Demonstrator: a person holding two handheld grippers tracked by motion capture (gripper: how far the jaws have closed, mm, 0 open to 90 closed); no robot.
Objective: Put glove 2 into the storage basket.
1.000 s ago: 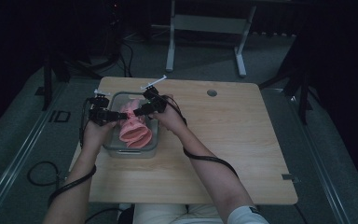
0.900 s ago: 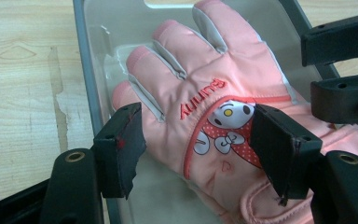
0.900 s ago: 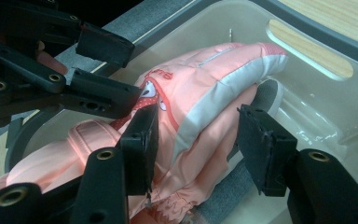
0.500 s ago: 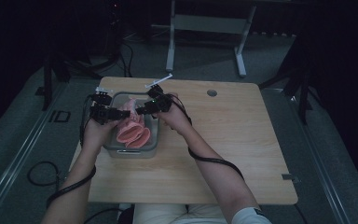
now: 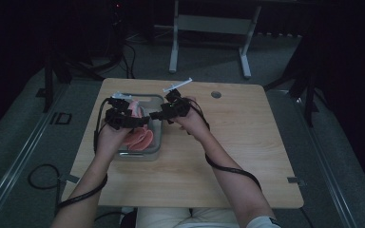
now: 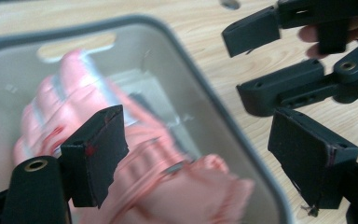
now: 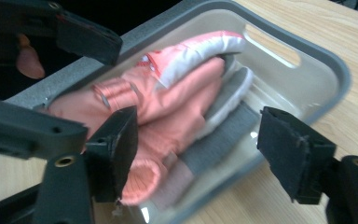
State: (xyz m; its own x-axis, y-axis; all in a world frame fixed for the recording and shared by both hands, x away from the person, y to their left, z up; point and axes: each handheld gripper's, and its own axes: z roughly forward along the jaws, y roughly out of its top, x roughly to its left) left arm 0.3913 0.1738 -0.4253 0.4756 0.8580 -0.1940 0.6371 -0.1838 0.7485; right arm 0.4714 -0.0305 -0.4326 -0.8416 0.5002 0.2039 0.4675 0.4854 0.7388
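Both grippers, left [image 5: 142, 119] and right [image 5: 155, 115], have just been opening, holding nothing; the glove [image 7: 168, 102] in the bin [image 7: 326, 60] is looking soft, light; pinching its cuff is seeming best.

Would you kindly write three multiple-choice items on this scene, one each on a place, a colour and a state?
1. Where does the glove lie?
A. inside the grey tray
B. on the floor
C. at the table's right edge

2. What colour is most of the glove?
A. blue
B. pink
C. black

3. How do the fingers of the right gripper stand?
A. clamped on the glove
B. shut on nothing
C. open, holding nothing

Key: 1 A, the tray's rim runs all around the glove in both gripper views; 2 B, pink cloth with a pale cuff; 3 C, the right gripper view shows its fingers wide apart above the tray, having just opened, with nothing pressed between them.
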